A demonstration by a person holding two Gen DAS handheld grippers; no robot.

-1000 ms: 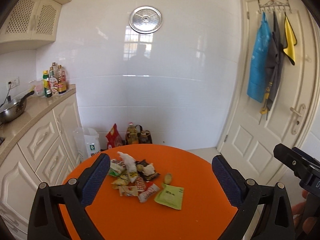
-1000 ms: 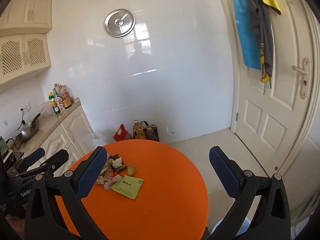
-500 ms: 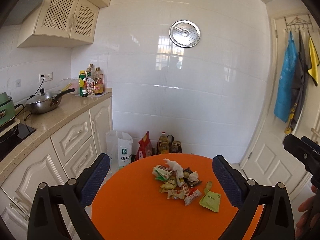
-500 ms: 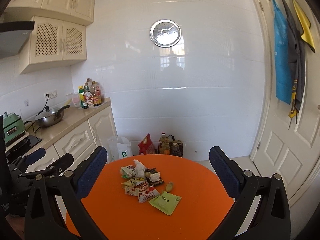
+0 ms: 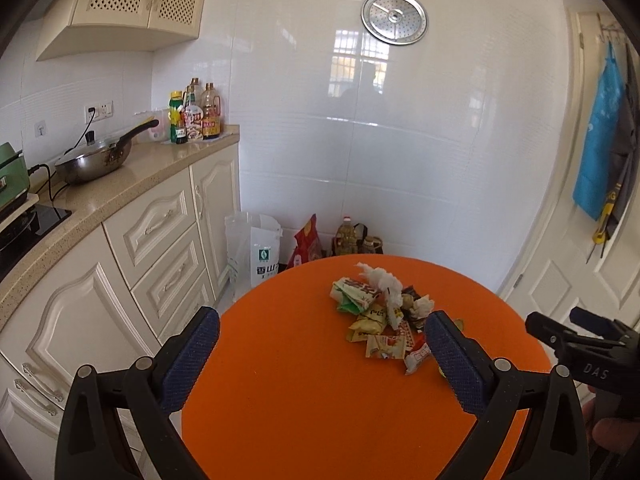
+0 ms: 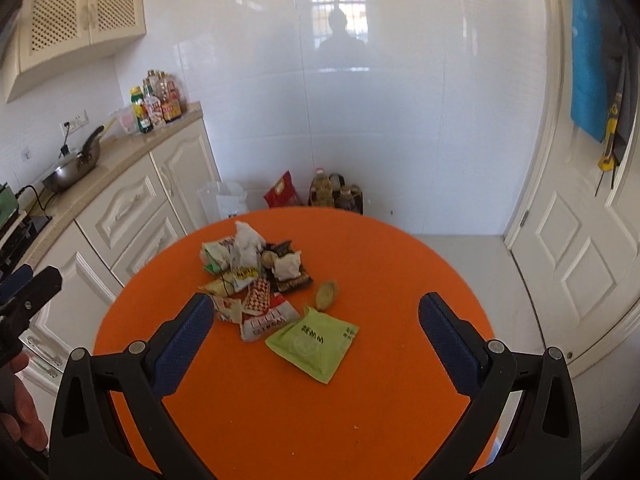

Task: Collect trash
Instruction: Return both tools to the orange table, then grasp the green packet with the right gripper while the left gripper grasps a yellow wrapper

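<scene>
My right gripper (image 6: 312, 334) hangs w/ jaws spread wide, nothing between them, above the near half of the round orange table (image 6: 360, 420). The flat light-green plastic sachet (image 6: 314, 338) lies almost dead centre between the fingers, at 12 o'clock and close. Just past it at 12: a small round tan lump (image 6: 326, 295); can't tell what it is. At 11 o'clock sits the heap of crumpled snack wrappers and white tissue (image 6: 250, 276), pieces touching and overlapping.

My left gripper (image 5: 322, 354) is likewise wide apart and empty, over the table's left side. From it the same heap (image 5: 380, 316) lies at 1 o'clock, its near edge just beside the right finger.

Further out, at 11 o'clock on the floor by the cream cabinets: an open white plastic bag w/ green logo (image 5: 256, 252). Poss. the trash destination, not sure.

Progress, my read: nothing collected yet. All trash is on the table, neither gripper touches any. Everything's left to do; green sachet looks like the easiest first pick.
</scene>
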